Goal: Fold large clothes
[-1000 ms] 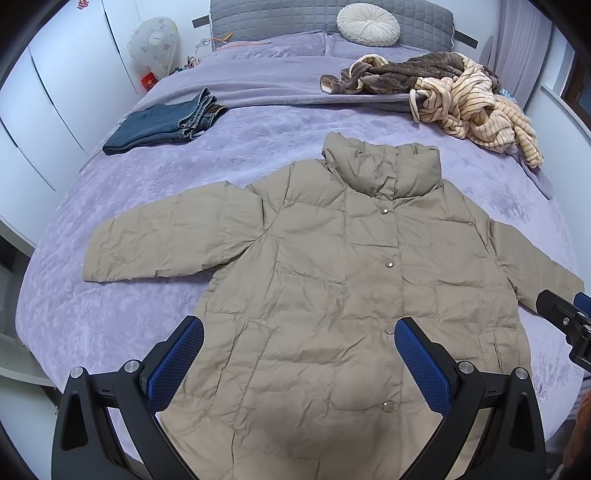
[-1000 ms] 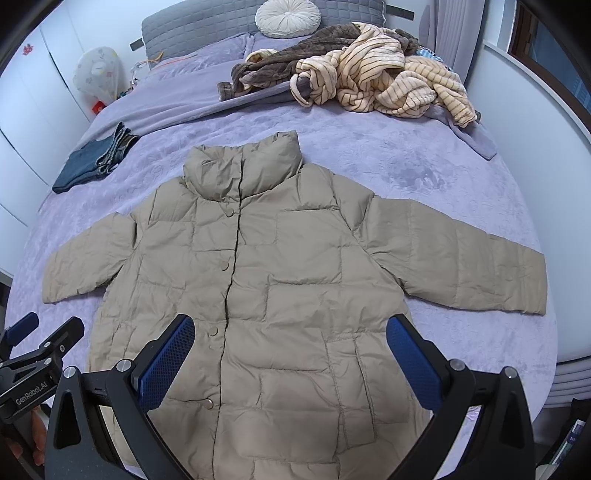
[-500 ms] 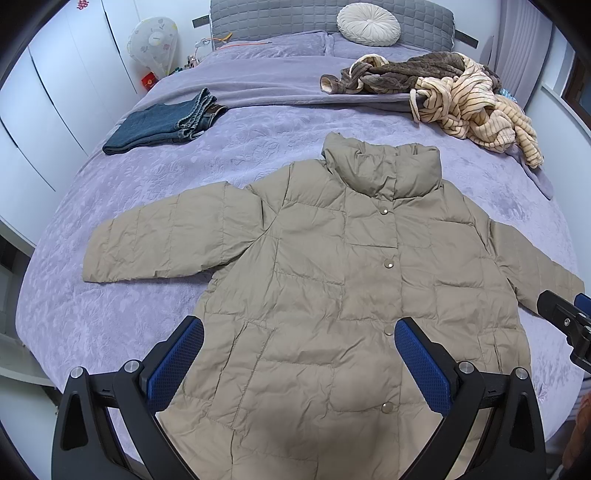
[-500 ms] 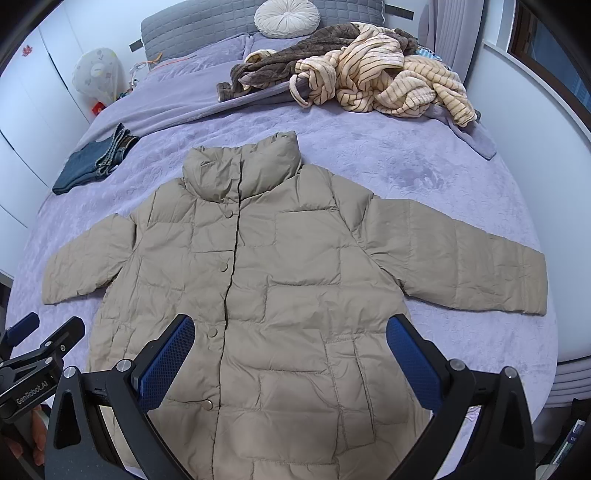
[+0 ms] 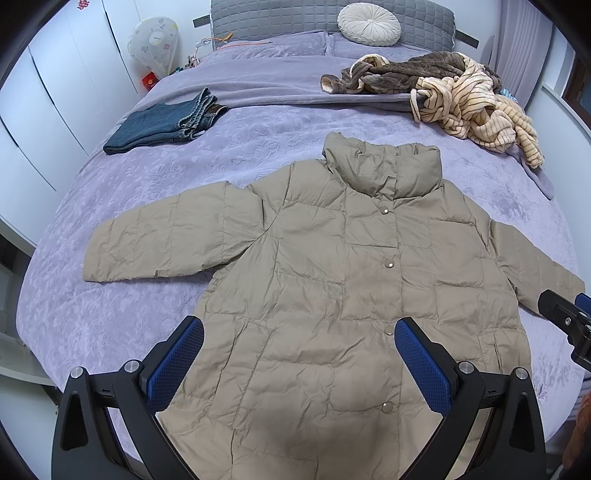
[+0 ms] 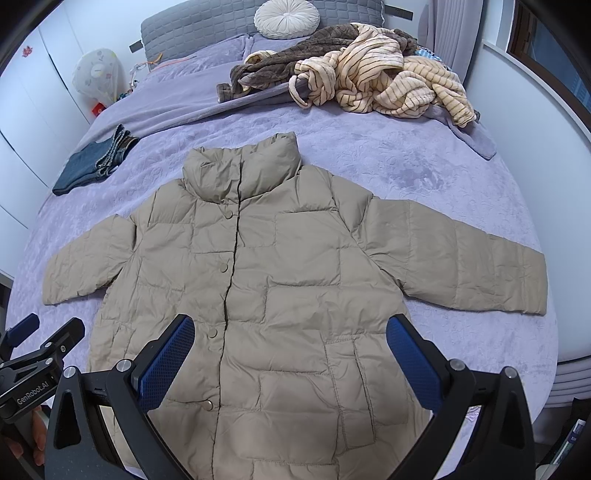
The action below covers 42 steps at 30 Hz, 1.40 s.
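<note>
A beige quilted puffer jacket [image 5: 343, 280] lies flat, front up and buttoned, on the purple bed, sleeves spread to both sides; it also shows in the right wrist view [image 6: 288, 280]. My left gripper [image 5: 297, 354] is open and empty above the jacket's lower left part. My right gripper [image 6: 290, 350] is open and empty above its lower right part. The left gripper's tips show at the lower left of the right wrist view [image 6: 40, 336]; the right gripper's tips show at the right edge of the left wrist view [image 5: 565, 317].
Folded blue jeans [image 5: 162, 123] lie at the bed's far left. A heap of striped cream and brown clothes [image 5: 469, 99] lies at the far right. A round cushion [image 5: 369, 19] rests by the grey headboard. White wardrobes [image 5: 44, 110] stand left, a wall right.
</note>
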Available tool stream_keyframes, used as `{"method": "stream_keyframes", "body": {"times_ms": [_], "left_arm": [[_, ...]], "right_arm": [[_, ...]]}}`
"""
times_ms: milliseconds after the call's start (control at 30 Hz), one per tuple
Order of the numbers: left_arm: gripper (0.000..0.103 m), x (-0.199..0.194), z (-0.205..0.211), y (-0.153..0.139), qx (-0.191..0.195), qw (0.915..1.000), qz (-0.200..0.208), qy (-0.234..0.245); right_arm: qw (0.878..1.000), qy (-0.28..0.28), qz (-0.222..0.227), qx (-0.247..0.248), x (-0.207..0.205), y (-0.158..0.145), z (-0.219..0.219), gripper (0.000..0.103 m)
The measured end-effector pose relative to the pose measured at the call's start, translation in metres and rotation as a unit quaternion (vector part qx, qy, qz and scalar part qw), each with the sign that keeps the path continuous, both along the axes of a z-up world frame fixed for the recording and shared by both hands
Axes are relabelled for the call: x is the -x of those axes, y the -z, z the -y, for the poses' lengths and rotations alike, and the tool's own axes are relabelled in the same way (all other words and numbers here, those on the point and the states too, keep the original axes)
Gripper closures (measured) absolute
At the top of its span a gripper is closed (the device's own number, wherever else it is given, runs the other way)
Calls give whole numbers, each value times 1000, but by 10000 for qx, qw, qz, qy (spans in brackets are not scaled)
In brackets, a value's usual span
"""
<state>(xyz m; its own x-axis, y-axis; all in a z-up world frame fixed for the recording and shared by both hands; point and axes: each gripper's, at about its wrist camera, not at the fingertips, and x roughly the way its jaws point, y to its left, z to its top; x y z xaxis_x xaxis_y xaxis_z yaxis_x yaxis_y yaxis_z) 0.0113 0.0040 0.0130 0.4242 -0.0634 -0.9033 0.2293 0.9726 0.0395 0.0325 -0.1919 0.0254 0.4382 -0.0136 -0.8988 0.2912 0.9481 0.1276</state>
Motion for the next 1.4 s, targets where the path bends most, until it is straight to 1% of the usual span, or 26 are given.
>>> {"method": "stream_keyframes", "body": {"times_ms": [1400], "left_arm": [[0, 0, 1, -1, -4, 10000, 2, -6]], "right_arm": [[10000, -2, 28, -15, 1, -3, 3, 0]]}}
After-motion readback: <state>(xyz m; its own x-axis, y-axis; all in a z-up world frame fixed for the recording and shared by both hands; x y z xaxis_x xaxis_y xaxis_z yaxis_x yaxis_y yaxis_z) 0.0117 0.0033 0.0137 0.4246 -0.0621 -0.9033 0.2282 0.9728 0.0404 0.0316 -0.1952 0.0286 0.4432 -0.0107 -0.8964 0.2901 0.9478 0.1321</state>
